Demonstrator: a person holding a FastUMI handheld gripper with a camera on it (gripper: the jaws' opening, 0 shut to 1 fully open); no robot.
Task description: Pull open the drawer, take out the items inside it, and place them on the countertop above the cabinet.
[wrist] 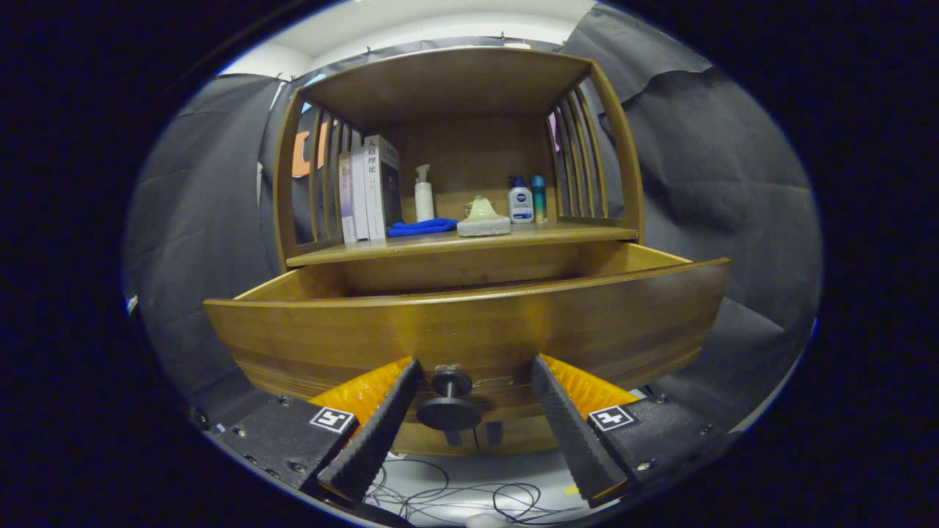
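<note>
The gripper (473, 411) is spread wide, its fingers (381, 433) standing either side of the drawer's round knob (449, 412) without touching it. The wooden drawer (469, 323) is pulled well out of the cabinet; its front hides whatever lies inside. It looks stiff and fairly heavy, and the one knob at the front's middle is the sound place to grip. On the countertop (572, 235) above: three books (367, 191) at the left edge, a blue cloth (422, 227), one pump bottle (424, 194), a sponge-like block (483, 224), and two small bottles (528, 199) toward the right edge.
</note>
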